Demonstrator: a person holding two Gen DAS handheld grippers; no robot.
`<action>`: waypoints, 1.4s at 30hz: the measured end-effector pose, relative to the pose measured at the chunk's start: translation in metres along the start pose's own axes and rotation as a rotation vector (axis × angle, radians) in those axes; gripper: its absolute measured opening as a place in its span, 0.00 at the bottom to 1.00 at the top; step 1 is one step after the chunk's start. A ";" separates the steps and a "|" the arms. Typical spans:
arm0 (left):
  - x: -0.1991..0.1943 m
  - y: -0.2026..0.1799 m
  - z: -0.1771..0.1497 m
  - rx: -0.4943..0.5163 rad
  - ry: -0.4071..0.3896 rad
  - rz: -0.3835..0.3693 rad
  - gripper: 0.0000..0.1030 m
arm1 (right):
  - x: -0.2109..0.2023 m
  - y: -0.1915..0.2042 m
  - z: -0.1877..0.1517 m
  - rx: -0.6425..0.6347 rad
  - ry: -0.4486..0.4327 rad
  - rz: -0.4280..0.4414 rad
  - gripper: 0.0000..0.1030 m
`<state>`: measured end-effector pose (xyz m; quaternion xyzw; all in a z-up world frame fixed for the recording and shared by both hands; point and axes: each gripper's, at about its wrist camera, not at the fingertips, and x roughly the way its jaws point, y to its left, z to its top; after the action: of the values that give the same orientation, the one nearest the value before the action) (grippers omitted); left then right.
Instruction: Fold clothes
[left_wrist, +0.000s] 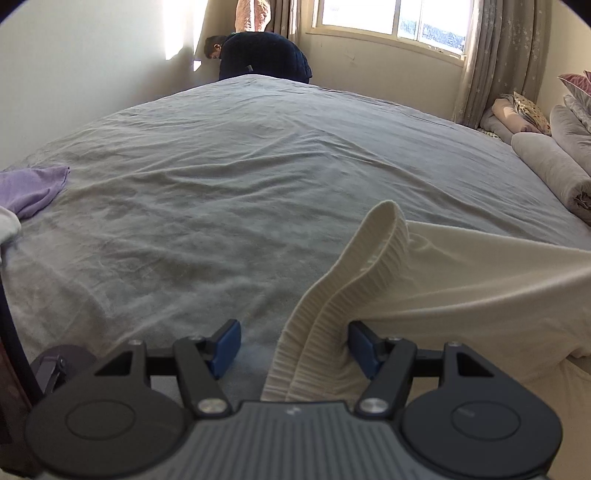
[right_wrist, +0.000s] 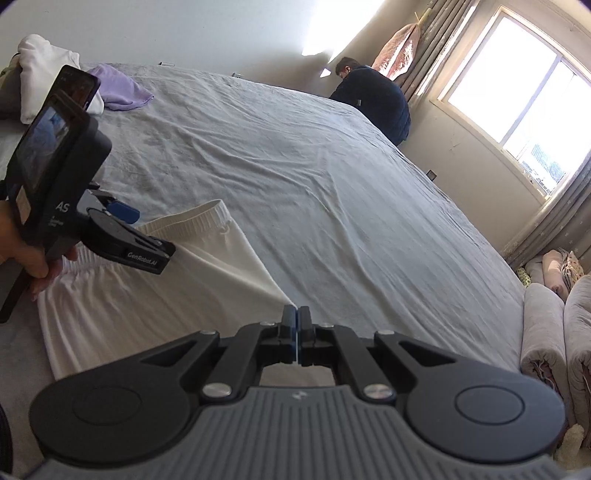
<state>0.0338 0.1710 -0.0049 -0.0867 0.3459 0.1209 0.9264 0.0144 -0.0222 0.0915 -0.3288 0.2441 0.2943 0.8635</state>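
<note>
A cream garment with a ribbed waistband (left_wrist: 332, 325) lies on the grey bed sheet (left_wrist: 221, 177). My left gripper (left_wrist: 293, 345) is open, its blue pads on either side of the waistband, which runs between them. In the right wrist view the garment (right_wrist: 177, 280) spreads flat and the left gripper (right_wrist: 122, 221) sits at its waistband. My right gripper (right_wrist: 296, 325) is shut on a pulled-up corner of the cream cloth.
A purple cloth (left_wrist: 33, 190) and white clothes (right_wrist: 40, 66) lie at the bed's left end. Rolled grey blankets (left_wrist: 554, 170) and pillows sit on the right. A person in dark clothes (left_wrist: 258, 55) crouches beyond the bed near a window.
</note>
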 end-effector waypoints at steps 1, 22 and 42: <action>-0.002 0.000 -0.001 0.004 0.000 -0.002 0.64 | -0.003 0.005 -0.004 0.009 0.008 0.005 0.00; -0.056 -0.021 -0.013 0.094 -0.080 -0.069 0.63 | 0.026 0.045 -0.084 0.334 0.181 0.177 0.01; -0.016 -0.044 -0.011 -0.538 0.150 -0.529 0.61 | 0.022 0.014 -0.105 0.602 0.118 0.387 0.14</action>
<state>0.0278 0.1236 0.0009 -0.4215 0.3343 -0.0428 0.8419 -0.0030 -0.0809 0.0023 -0.0239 0.4270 0.3479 0.8343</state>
